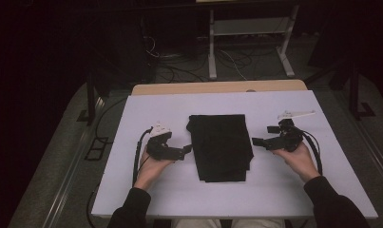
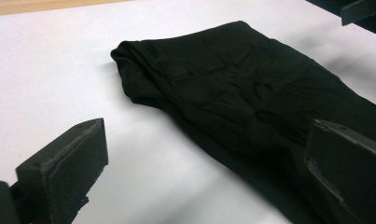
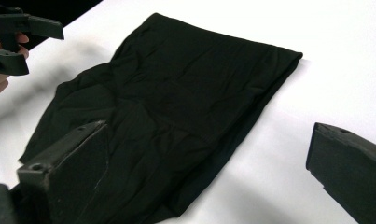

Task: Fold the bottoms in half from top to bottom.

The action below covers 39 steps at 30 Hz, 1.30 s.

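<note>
folded black cloth (image 1: 221, 146) mid-table, bare white tabletop (image 1: 255, 194) around it

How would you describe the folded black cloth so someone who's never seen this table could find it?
Start at the white table top. At its middle, between the left gripper and the right gripper, lies the folded black cloth. It is the one soft, flat, wrinkled thing there; both grippers are hard and hand-held.
</note>
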### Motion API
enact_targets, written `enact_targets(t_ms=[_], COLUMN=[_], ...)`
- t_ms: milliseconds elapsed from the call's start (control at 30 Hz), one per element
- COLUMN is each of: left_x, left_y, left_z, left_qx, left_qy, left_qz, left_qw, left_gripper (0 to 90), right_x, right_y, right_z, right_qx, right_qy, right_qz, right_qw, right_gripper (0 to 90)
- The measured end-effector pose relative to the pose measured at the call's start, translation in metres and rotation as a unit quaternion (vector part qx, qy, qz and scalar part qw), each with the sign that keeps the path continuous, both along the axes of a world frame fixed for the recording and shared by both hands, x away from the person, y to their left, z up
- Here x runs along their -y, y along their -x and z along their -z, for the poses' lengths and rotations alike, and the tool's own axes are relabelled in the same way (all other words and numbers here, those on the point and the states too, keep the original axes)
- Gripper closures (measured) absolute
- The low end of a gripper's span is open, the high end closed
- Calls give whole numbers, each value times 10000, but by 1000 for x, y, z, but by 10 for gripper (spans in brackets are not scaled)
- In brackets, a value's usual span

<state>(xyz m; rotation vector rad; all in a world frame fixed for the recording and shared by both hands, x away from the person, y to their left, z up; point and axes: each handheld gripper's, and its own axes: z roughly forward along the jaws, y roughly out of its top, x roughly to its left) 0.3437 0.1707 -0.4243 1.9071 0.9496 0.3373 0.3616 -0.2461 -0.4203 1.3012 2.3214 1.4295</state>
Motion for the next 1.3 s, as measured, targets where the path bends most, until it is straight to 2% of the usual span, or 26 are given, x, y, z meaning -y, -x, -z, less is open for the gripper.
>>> enact_targets(t_ms=[267,400,467,567,700,933,1300], left_x=[-1,2,3,3,-2,-10,-9], left_y=[20,28,33,41,49,58,68], left_z=[-8,-9,-8,-5,-2,2,11], left_qx=[212,187,228,264,304,323,311], left_qy=[-20,-117,-100,-71,-81,-108,-197], left_qz=[175,225,282,348,343,287,528], left_qw=[9996,9995,9993,9990,9989,9990,9979], left_gripper=[0,0,0,0,0,0,0], right_x=[6,8,7,5,7,13,30], right_y=[29,39,44,53,65,81,100], right_z=[0,4,6,8,9,16,24], right_qx=[133,122,94,140,213,266,367], right_qy=[-18,-35,-71,8,57,68,142], right_qz=[22,3,-53,-118,-161,-171,-96], right_qw=[9999,9999,9999,9998,9996,9995,9992], right_gripper=[0,0,0,0,0,0,0])
